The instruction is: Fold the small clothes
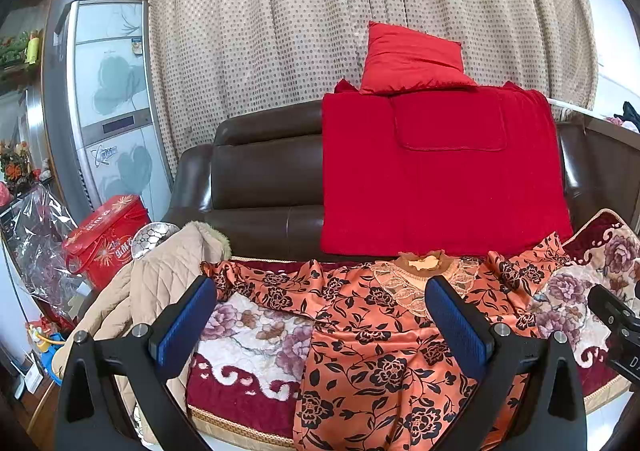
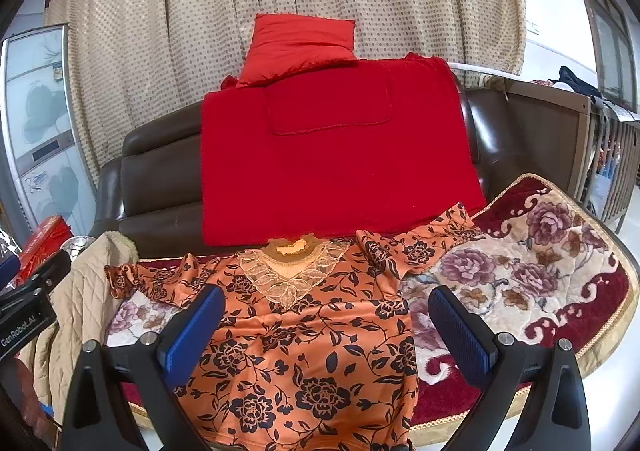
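Orange satin marks the short-sleeved blouse with black flowers and a lace collar (image 2: 304,347), which is spread flat, front up, on a plush floral blanket in dark red and cream (image 2: 532,275). Its collar is turned toward a dark brown leather sofa back (image 2: 160,179), over which a red knitted cloth (image 2: 336,171) is draped, with a red cushion (image 2: 300,47) on top. Both sleeves are laid outward. The left gripper (image 1: 320,325) and the right gripper (image 2: 326,331) are held above the blouse, jaws spread wide and nothing held. A beige quilted jacket (image 1: 160,283) is seen at the blanket's left edge.
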Action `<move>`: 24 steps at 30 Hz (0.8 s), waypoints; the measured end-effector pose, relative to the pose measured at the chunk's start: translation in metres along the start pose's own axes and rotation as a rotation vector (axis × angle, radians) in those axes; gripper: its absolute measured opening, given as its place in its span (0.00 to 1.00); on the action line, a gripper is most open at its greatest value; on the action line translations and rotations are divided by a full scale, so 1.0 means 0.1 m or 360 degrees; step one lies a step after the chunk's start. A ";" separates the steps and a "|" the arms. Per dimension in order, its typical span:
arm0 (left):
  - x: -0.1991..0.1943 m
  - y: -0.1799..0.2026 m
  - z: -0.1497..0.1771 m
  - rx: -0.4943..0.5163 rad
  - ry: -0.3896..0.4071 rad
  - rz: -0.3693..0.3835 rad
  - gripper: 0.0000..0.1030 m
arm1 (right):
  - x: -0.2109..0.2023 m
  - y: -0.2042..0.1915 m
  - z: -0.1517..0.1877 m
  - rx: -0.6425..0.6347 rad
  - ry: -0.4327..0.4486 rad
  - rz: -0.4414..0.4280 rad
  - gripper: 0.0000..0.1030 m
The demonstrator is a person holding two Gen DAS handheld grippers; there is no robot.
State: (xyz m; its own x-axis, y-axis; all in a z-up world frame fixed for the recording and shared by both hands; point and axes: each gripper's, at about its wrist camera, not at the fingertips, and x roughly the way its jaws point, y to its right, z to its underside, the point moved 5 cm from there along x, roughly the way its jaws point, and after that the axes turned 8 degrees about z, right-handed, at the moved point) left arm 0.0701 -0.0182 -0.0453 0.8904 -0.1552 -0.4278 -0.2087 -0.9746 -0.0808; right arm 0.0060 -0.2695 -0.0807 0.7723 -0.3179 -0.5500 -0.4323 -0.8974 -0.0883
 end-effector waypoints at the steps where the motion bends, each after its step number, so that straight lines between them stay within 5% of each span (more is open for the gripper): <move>1: 0.00 0.00 0.00 -0.0001 -0.0002 0.0000 1.00 | 0.00 0.00 0.00 -0.0001 -0.0001 0.0000 1.00; 24: 0.01 -0.02 0.00 -0.0004 -0.0015 0.0001 1.00 | 0.02 -0.01 0.00 -0.0007 -0.0003 0.0001 1.00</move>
State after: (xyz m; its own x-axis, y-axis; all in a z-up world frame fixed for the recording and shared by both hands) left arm 0.0712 -0.0162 -0.0456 0.8866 -0.1543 -0.4361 -0.2081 -0.9750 -0.0782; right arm 0.0084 -0.2689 -0.0821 0.7711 -0.3181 -0.5516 -0.4310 -0.8984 -0.0844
